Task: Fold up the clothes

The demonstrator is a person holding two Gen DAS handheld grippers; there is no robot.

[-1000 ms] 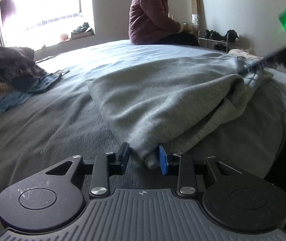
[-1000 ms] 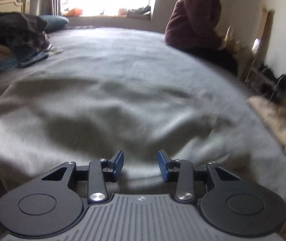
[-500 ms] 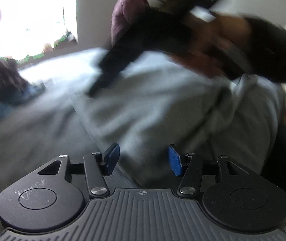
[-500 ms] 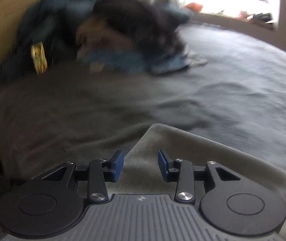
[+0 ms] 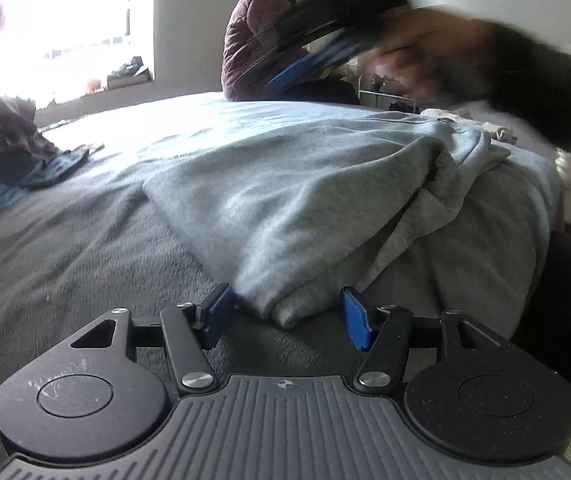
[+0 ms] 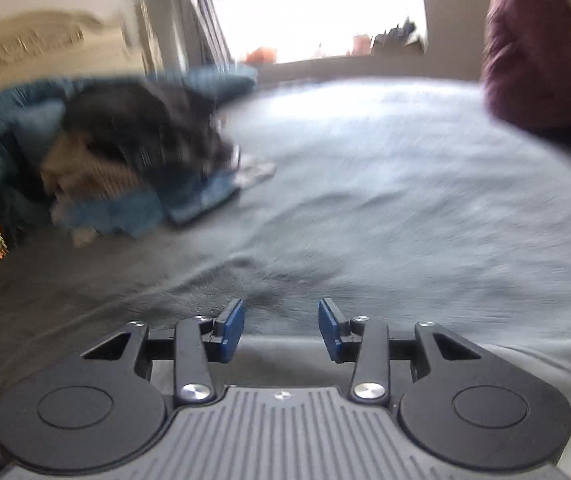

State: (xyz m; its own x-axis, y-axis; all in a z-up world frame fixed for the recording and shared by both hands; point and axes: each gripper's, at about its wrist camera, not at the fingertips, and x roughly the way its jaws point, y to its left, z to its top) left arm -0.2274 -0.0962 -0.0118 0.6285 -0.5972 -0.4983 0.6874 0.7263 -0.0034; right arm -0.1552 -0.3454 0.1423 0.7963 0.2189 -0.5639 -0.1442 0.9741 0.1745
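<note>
Swung away from the grey garment [image 5: 305, 208] toward the clothes pile [image 6: 125, 152], right gripper [image 6: 281, 326] fingers parted and empty, left gripper [image 5: 285, 316] fingers just widened — garment's corner lying loose between them, no writing legible.

A person in a maroon jacket [image 5: 259, 40] sits beside the bright window [image 5: 65, 28].

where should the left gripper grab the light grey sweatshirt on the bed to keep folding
Grip the folded corner of the light grey sweatshirt bunched between the open left gripper, coming in low along the dark grey blanket. That corner is thick, points at the gripper and overhangs nothing.
</note>
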